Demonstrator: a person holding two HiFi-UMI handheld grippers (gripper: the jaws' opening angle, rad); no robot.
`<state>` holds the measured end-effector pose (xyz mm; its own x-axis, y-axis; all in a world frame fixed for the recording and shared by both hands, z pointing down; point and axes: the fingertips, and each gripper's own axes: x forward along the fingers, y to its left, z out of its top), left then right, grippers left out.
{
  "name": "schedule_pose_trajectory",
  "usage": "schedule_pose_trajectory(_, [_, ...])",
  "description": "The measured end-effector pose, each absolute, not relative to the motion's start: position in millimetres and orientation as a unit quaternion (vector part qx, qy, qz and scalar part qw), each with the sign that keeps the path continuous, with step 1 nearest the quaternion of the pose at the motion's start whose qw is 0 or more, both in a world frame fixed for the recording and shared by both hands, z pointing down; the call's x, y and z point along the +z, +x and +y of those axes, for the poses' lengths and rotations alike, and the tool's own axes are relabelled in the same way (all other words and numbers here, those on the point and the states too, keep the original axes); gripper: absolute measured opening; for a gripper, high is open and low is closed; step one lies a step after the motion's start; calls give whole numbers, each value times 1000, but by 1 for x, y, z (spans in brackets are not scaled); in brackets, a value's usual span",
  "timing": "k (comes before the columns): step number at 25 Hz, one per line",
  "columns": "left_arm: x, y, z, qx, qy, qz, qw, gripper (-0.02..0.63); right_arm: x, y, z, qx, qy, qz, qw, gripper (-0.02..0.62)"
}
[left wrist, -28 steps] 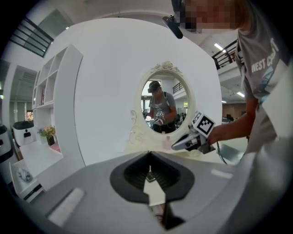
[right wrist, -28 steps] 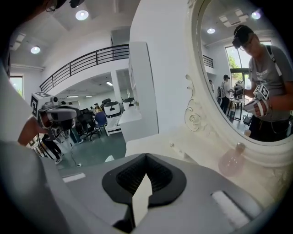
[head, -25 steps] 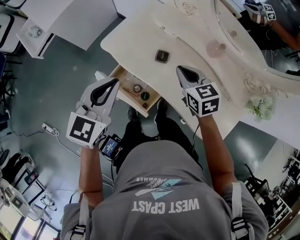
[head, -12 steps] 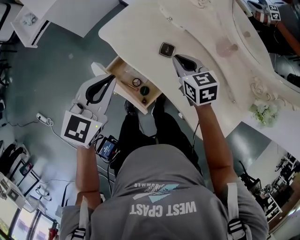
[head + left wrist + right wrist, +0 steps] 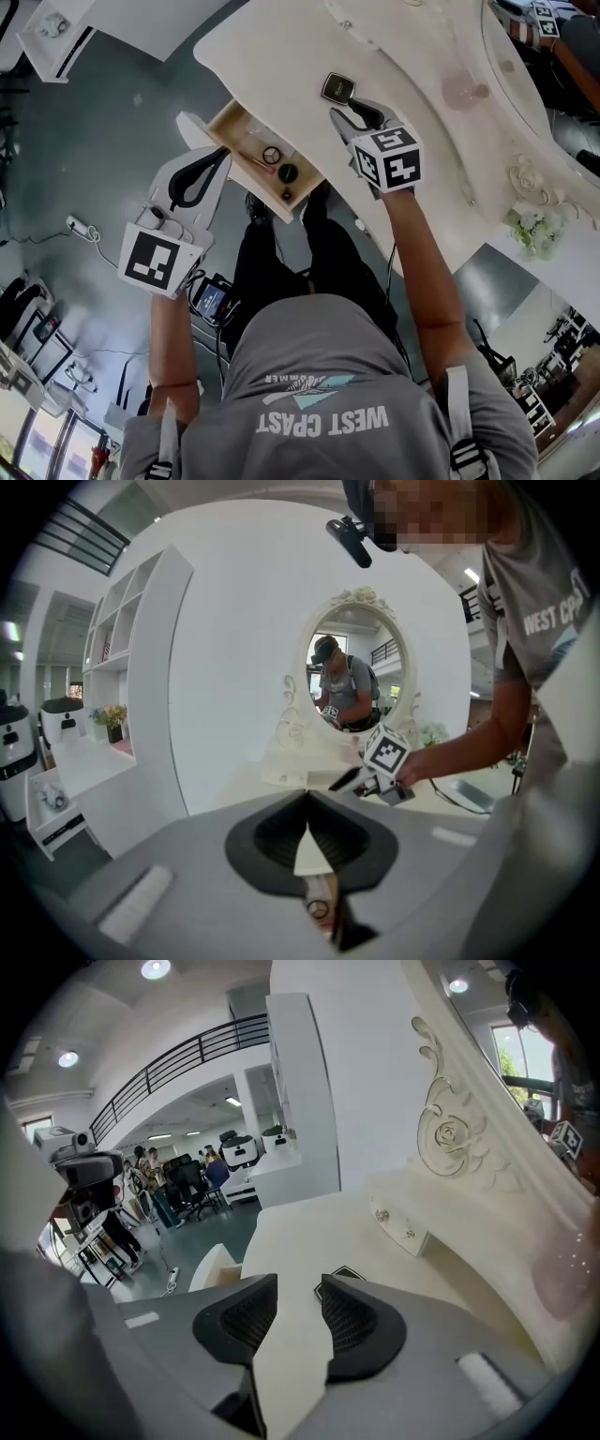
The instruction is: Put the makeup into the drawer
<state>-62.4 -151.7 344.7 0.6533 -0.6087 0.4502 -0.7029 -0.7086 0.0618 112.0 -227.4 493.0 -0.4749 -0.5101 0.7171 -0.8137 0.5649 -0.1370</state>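
Now right gripper (image 5: 298, 1290) freshly half-open, empty.

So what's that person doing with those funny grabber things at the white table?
A person is putting makeup into the open drawer of a white dressing table, with a grabber in each hand. A few small items already lie in the drawer. The right gripper is over the tabletop, just short of a dark square compact. Its jaws have just been opening, with nothing between them. The left gripper hangs shut and empty near the drawer.
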Motion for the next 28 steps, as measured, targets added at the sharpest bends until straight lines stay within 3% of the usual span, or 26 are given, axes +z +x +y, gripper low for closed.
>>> schedule_pose_trajectory(14, [370, -60, -146, 209, 896, -367, 136, 3, 529, 118, -239, 248, 390, -819, 339, 241])
schedule_pose_trajectory(28, [391, -52, -167, 216, 896, -357, 152, 3, 563, 117, -261, 259, 372, -814, 363, 255])
